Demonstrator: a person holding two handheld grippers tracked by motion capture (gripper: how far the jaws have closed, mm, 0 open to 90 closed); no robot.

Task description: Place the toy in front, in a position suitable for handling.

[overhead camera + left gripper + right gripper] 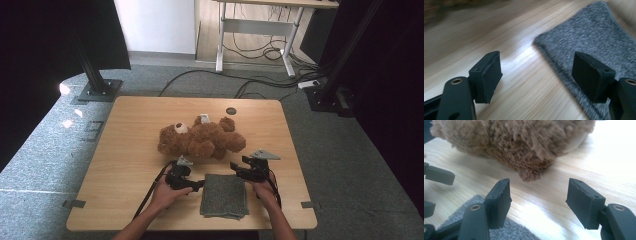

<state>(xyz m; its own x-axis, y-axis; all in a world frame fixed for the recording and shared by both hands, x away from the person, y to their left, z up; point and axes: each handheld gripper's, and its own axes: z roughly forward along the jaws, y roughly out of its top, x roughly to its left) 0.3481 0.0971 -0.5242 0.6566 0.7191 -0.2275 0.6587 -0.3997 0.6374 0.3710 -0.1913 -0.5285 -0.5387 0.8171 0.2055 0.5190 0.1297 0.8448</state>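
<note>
Fig. 1, high view, as seen from my side. Light wood table (130, 130) w/ rounded corners; small dark round disc (230, 111) set in its top near the far edge. Grey metal brackets at the near corners, left (73, 203) & right (308, 204). Grey carpet floor (350, 165) all around. Black stand base (100, 91) far left, another (325, 97) far right. Black cables (260, 85) trail across the floor behind the table, beside a white power strip (310, 84). Farther back: white desk frame (255, 27), white wall (155, 25), black curtain (35, 60) at left.

left tool (198, 184) jaws apart, right tool (235, 170) jaws apart, both low
</note>
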